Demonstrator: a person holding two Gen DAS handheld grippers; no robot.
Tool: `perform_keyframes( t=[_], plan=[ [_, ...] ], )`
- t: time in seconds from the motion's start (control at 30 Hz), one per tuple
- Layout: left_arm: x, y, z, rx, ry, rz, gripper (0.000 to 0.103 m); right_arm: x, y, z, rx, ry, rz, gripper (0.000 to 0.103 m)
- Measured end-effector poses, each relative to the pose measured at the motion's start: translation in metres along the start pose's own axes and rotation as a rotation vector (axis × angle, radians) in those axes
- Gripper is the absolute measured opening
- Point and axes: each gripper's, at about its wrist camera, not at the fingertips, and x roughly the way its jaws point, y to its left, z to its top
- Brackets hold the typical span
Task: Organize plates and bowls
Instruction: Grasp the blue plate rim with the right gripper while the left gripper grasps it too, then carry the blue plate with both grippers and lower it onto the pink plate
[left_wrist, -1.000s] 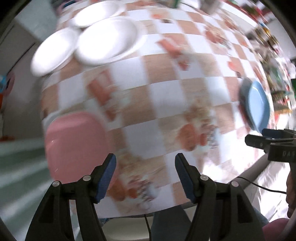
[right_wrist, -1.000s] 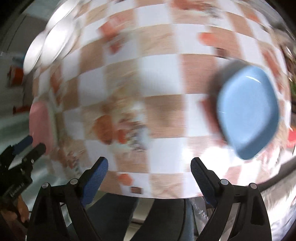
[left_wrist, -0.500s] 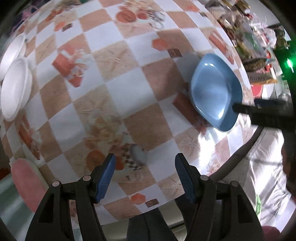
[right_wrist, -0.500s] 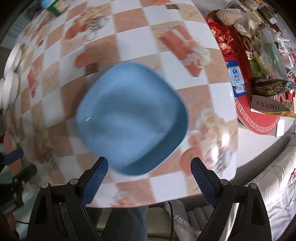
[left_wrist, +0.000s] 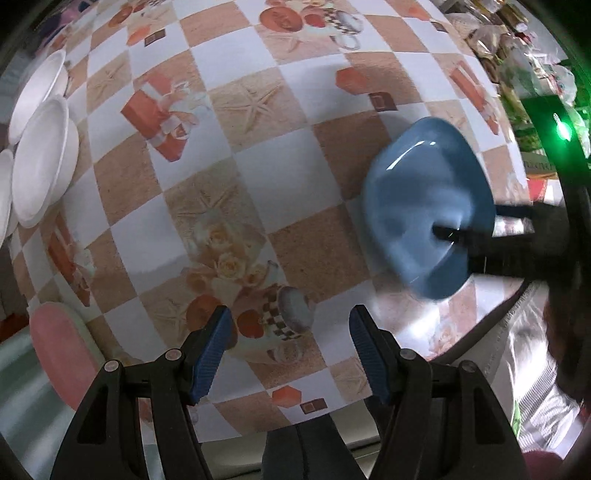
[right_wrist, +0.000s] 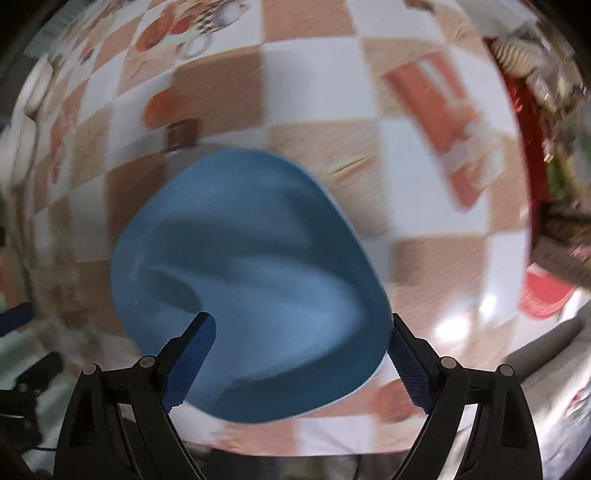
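Observation:
A blue square plate (right_wrist: 251, 277) lies near the front edge of the checked table (right_wrist: 314, 92). My right gripper (right_wrist: 299, 328) hangs open just over it. One finger is above the plate's inside and the other is just outside its right rim; I see no pad pressing. In the left wrist view the same blue plate (left_wrist: 417, 206) sits at the right with the blurred right gripper (left_wrist: 469, 221) over it. My left gripper (left_wrist: 290, 321) stands open above bare tablecloth, with nothing between its fingers. White bowls (left_wrist: 40, 158) are stacked at the far left, and a pink plate (left_wrist: 62, 354) lies front left.
Packets and a red tray (right_wrist: 543, 295) crowd the table's right side. The table's front edge (left_wrist: 295, 421) runs below the left gripper, with a person's legs under it. A pale cloth (left_wrist: 535, 369) lies at the lower right.
The right gripper has moved across and down onto the blue plate, which now fills its view. The left gripper swung from above the pink plate to the table's middle, then stayed still.

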Motion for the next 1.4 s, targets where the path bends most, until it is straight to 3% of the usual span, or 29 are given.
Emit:
perform_keyframes(
  t=[0.07, 0.17, 0.27, 0.33, 0.63, 0.9, 0.97, 1.0, 1.03, 1.1, 1.2, 1.27, 1.33, 1.4],
  plan=[
    [0.004, 0.000, 0.002, 0.005, 0.007, 0.037, 0.070, 0.003, 0.015, -0.011, -0.009, 0.014, 0.055, 0.092],
    [0.005, -0.001, 0.002, 0.002, -0.002, 0.057, 0.070, 0.002, 0.025, -0.025, -0.007, -0.001, 0.027, 0.092],
    [0.005, -0.001, 0.006, -0.036, -0.008, 0.040, 0.070, -0.004, 0.011, -0.031, 0.037, -0.016, 0.040, 0.092],
    [0.007, -0.005, 0.012, -0.049, -0.017, 0.027, 0.070, -0.008, 0.002, -0.030, 0.013, -0.025, 0.004, 0.092],
    [0.032, -0.033, 0.047, -0.036, -0.047, 0.040, 0.070, -0.002, -0.044, -0.032, 0.030, 0.007, -0.051, 0.092],
    [0.044, -0.034, 0.057, -0.086, -0.064, 0.037, 0.070, -0.008, -0.030, -0.026, -0.037, -0.009, -0.088, 0.092],
    [0.043, -0.033, 0.059, -0.093, -0.060, 0.041, 0.064, -0.012, -0.034, -0.025, -0.022, -0.010, -0.081, 0.092],
    [0.041, -0.037, 0.060, -0.074, -0.061, 0.043, 0.060, -0.013, -0.035, -0.022, -0.018, -0.010, -0.079, 0.090],
    [0.041, -0.036, 0.057, -0.053, -0.065, 0.045, 0.048, -0.013, -0.039, -0.021, -0.016, -0.013, -0.075, 0.087],
    [0.040, -0.044, 0.057, 0.006, -0.063, 0.034, 0.026, -0.015, -0.035, -0.023, -0.028, -0.027, -0.062, 0.069],
    [0.041, -0.043, 0.054, 0.026, -0.048, 0.056, 0.025, -0.022, -0.019, -0.032, -0.074, -0.025, -0.050, 0.045],
    [0.041, -0.037, 0.050, 0.021, -0.034, 0.057, 0.025, -0.023, -0.023, -0.036, -0.049, -0.014, -0.029, 0.044],
    [0.042, -0.031, 0.047, 0.025, -0.022, 0.058, 0.025, -0.025, -0.029, -0.043, -0.024, 0.006, 0.009, 0.035],
    [0.043, -0.025, 0.040, 0.035, -0.012, 0.070, 0.025, -0.025, -0.029, -0.051, -0.014, 0.032, 0.047, 0.035]
  ],
)
